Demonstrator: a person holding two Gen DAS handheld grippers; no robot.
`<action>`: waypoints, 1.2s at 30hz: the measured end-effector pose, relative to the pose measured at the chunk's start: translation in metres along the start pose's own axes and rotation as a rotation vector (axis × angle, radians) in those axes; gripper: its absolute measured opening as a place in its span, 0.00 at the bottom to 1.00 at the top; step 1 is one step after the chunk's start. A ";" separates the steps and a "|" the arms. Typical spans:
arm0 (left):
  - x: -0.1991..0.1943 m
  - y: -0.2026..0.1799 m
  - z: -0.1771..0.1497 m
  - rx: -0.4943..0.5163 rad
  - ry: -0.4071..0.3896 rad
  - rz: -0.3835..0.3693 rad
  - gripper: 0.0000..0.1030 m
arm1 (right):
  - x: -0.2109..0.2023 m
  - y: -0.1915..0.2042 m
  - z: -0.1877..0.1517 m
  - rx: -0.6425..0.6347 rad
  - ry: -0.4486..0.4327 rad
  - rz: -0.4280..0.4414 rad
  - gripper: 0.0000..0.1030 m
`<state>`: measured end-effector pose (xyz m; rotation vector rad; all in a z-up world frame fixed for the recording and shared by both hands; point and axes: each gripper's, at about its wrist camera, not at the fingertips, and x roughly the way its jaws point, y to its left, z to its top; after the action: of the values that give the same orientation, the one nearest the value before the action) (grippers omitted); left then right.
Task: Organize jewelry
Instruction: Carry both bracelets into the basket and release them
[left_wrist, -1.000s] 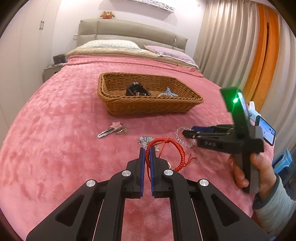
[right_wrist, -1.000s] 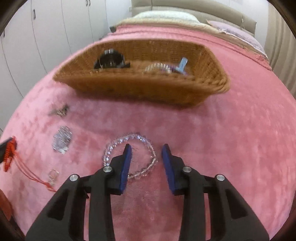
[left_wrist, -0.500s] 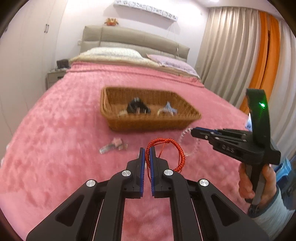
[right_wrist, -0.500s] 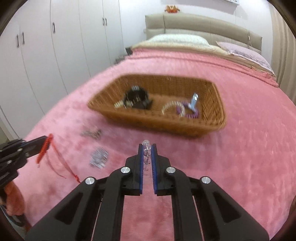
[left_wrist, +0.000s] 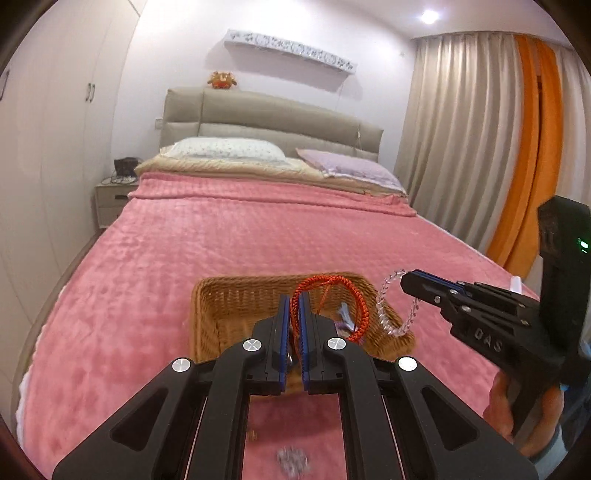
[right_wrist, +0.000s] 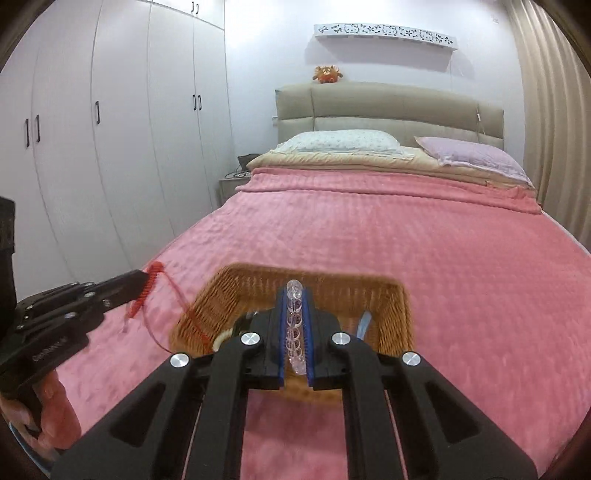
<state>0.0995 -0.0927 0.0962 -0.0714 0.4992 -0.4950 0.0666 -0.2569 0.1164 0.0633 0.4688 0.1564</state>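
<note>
— Where does the basket (left_wrist: 236, 306) lie from each hand-held gripper?

— Straight ahead and just below both. It sits on the pink bed cover (left_wrist: 155, 258), its long axis running left to right across both views. The left hand-held gripper (left_wrist: 293, 317) hangs over the near rim toward the basket's middle; the right hand-held gripper (right_wrist: 295, 314) hangs over the near rim too. Neither looks clearly nearer.

— And the grips?

— Both are pressed together on a piece of jewelry. The left pinches a red cord bracelet (left_wrist: 343, 299) at one side, its loop standing past the fingertips over the basket. The right pinches a clear bead bracelet (right_wrist: 294, 328) edge-on between its pads; from the left camera its free loop (left_wrist: 391, 314) dangles by the basket's right end.

— So what's next, in your view?

— Probably a short move forward, then release — the trailing red tail (right_wrist: 177, 299) droops outside the left wall and could snag the wicker. A small silvery piece (left_wrist: 291, 459) lies blurred on the cover, not yet collected.
</note>
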 end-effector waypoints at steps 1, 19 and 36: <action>0.014 0.001 0.003 0.005 0.021 0.006 0.03 | 0.007 0.000 0.001 0.000 0.000 0.005 0.06; 0.106 0.031 -0.028 -0.013 0.141 0.067 0.19 | 0.123 -0.053 -0.041 0.159 0.188 0.004 0.07; -0.007 0.046 -0.036 -0.091 0.012 0.005 0.58 | 0.034 -0.017 -0.055 0.151 0.133 0.093 0.52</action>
<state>0.0975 -0.0469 0.0592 -0.1543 0.5334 -0.4682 0.0737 -0.2663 0.0504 0.2234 0.6100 0.2171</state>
